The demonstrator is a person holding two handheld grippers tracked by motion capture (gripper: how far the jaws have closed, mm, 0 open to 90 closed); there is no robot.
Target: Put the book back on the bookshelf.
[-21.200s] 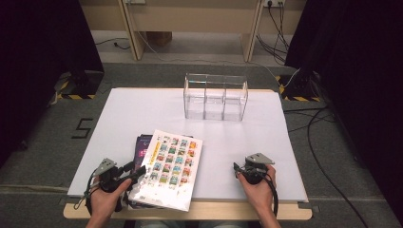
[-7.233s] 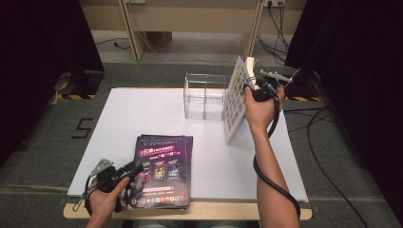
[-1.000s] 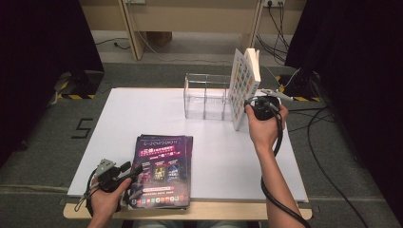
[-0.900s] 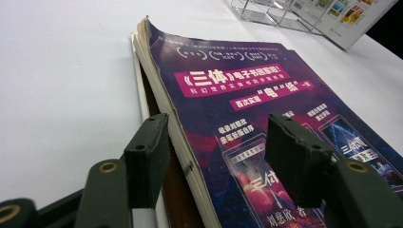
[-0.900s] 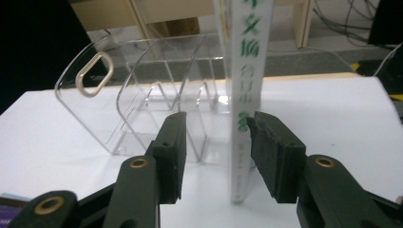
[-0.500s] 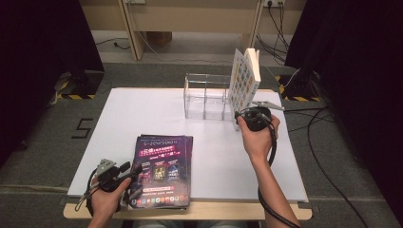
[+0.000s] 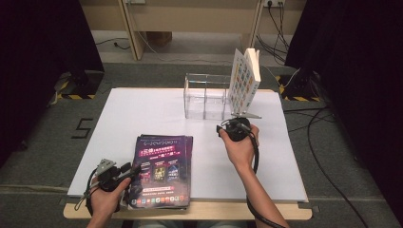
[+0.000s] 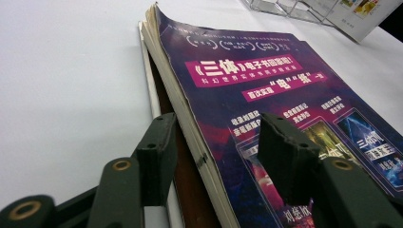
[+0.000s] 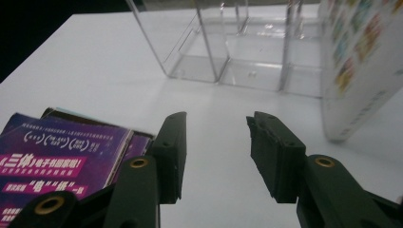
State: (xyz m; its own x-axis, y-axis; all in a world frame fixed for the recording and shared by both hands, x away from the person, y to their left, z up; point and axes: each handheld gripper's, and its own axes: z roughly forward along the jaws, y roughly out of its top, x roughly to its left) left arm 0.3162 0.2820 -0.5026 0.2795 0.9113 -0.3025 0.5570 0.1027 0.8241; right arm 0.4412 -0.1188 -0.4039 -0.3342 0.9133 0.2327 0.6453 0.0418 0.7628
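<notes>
**Left gripper at the purple magazine stack, right gripper empty near the rack**

The left gripper [image 8: 216, 156] sat at the near left corner of the surface [image 7: 142, 109], its jaws straddling the near edge of the purple magazine [image 8: 285, 95]; they had just been closing in, one jaw below the stack's edge and one above the cover, though firm pinching could not be made out. The stack's lower layers were hidden under the top cover, and its near end was cut off in the left gripper view. Its long axis ran near to far, with the title end pointing away from the person.

The right gripper [image 9: 216, 152] hovered with jaws parted and nothing between them, just near the clear rack [image 7: 206, 95] at the far middle of the surface. A white booklet [image 7: 244, 78] stood upright in the rack's rightmost compartment, leaning slightly right, its long axis vertical. Its printed squares were too small to read.
</notes>
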